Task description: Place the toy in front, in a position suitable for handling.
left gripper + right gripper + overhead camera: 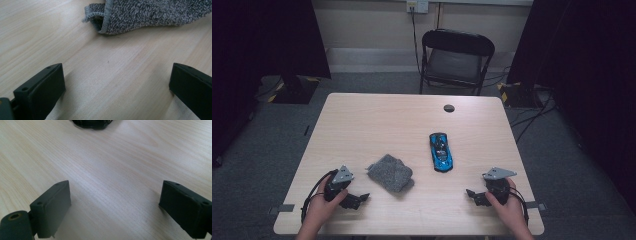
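Since both grippers, left gripper [360,199] and right gripper [472,195], rest spread and empty low in frame, the soft, light grey towel [390,172] probably pinches best at its hemmed corner [100,18].

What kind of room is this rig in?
Probably a lab or recording room: a bare wooden table on grey carpet, black curtains at both sides, and a folding chair beside loose cables.
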Motion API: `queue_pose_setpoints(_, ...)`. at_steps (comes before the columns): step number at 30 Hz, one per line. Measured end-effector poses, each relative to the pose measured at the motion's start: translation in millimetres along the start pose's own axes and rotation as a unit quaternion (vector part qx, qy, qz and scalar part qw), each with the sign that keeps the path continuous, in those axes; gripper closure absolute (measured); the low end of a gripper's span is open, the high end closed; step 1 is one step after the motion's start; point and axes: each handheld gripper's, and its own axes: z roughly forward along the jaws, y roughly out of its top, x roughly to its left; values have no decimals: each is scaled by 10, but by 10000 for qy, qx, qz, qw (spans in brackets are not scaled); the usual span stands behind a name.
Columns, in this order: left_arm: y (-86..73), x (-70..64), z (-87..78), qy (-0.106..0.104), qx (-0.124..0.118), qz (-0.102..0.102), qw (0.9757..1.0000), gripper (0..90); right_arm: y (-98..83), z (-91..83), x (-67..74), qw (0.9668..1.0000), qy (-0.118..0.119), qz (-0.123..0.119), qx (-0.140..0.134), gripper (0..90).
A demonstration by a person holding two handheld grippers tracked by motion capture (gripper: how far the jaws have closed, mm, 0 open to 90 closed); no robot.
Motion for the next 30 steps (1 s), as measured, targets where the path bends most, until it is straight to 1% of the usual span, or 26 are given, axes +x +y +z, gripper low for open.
queue_pose_setpoints(8,0,-1,0,0,-4,-4,10000,0,2,0,0,10000,8,5,0,91)
queue_pose_setpoints(11,0,-1,0,0,-4,-5,10000,0,16,3,12,10000,-13,35,49,93)
queue_pose_setpoints(12,0,-1,0,1,-3,-4,10000,0,60,-5,23,9998,7,-5,223,127)
queue_pose_setpoints(14,0,-1,0,1,-4,-4,10000,0,92,-16,37,9994,134,-143,286,184)
queue_pose_setpoints(15,0,-1,0,1,-4,-4,10000,0,92,-16,37,9994,134,-143,286,184)
queue_pose_setpoints(16,0,-1,0,0,-4,-4,10000,0,134,-20,82,9988,125,-304,349,169)
queue_pose_setpoints(19,0,-1,0,1,-4,-3,10000,0,169,-22,118,9987,175,-372,311,184)
queue_pose_setpoints(20,0,-1,0,1,-5,-3,10000,0,198,-24,143,9987,256,-353,268,186)
queue_pose_setpoints(21,0,-1,0,1,-4,-4,10000,0,242,-16,175,9985,394,-342,186,192)
queue_pose_setpoints(22,0,-1,0,1,-5,-3,10000,0,269,-13,193,9983,423,-352,198,199)
queue_pose_setpoints(25,0,-1,0,0,-4,-3,10000,0,349,10,240,9979,440,-436,193,203)
queue_pose_setpoints(28,0,-1,0,0,-3,-4,10000,0,430,42,259,9981,482,-375,85,197)
queue_pose_setpoints(30,0,0,0,0,-3,-3,10000,0,485,71,269,9981,520,-329,89,196)
